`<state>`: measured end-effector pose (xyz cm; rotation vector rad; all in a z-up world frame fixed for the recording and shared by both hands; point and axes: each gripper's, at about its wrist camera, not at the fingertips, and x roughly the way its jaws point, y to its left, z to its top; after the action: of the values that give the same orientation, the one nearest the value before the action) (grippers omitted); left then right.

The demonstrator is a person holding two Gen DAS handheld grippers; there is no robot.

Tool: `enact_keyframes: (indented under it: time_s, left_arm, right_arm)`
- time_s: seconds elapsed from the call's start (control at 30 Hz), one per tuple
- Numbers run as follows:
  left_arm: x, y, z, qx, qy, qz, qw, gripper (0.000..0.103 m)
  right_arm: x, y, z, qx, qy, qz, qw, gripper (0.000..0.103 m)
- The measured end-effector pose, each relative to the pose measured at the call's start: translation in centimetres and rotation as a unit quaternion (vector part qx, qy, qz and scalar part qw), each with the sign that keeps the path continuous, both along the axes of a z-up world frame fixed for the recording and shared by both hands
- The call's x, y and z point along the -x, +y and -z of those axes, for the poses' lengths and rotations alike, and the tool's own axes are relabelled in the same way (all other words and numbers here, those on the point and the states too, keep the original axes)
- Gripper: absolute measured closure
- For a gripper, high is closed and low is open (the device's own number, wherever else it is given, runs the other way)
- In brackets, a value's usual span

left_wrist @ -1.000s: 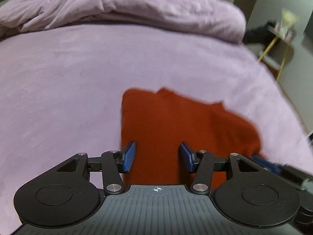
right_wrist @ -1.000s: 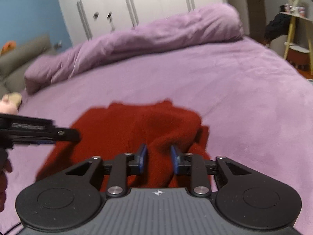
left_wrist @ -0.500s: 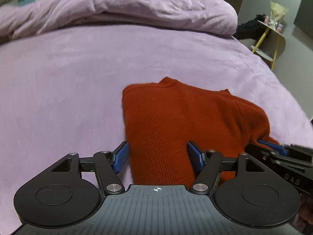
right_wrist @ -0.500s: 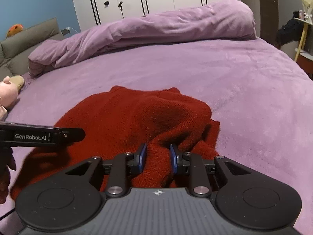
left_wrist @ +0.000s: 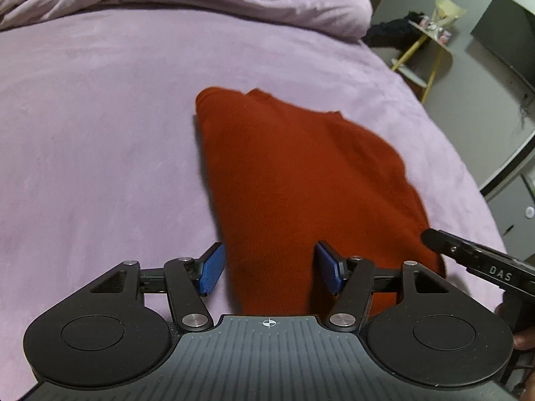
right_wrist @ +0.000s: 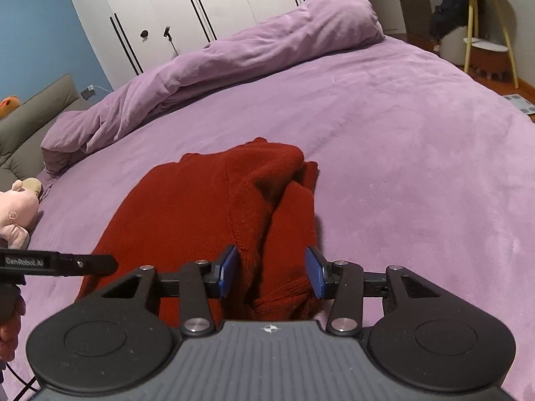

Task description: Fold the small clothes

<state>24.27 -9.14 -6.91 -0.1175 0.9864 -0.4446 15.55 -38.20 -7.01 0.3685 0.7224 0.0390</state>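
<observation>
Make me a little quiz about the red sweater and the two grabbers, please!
1. True or false: the sweater lies on a purple bed.
2. What sits at the bed's left edge in the right wrist view: A doll, B ball, C book?
3. Fill in: the right gripper jaws have just been ____, with knit folds between them but not pinched.

Key:
1. true
2. A, the doll
3. opening
</observation>
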Motion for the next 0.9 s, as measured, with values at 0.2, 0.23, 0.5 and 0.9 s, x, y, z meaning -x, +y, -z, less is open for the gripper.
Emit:
enact_keyframes:
  time_s: [0.2, 0.23, 0.5, 0.9]
  left_arm:
    - [-0.4, 1.1, 0.0, -0.001, 0.005, 0.014, 0.9999, 0.034]
    - [-0.5, 1.5, -0.1, 0.007, 0.009, 0.015, 0.9998, 0.034]
    - [-3.0, 4.8, -0.2, 0.127, 0.048, 0.002, 0.9907, 0.035]
    - [-8.7, 2.2, 4.6, 0.178, 0.117, -0.035, 0.9763, 0.029]
  right_arm:
    - [-0.9, -1.4, 0.5, -0.074, 0.016, -0.046, 0.996, 0.080]
    - [-0.7, -2.2, 0.3, -0.083, 0.008, -0.039, 0.996, 0.073]
    - [-3.2, -7.7, 3.6, -0.235, 0.052, -0.006, 0.971, 0.036]
    - [-9.1, -6.3, 6.3, -0.288, 0.067, -0.032, 0.955, 0.048]
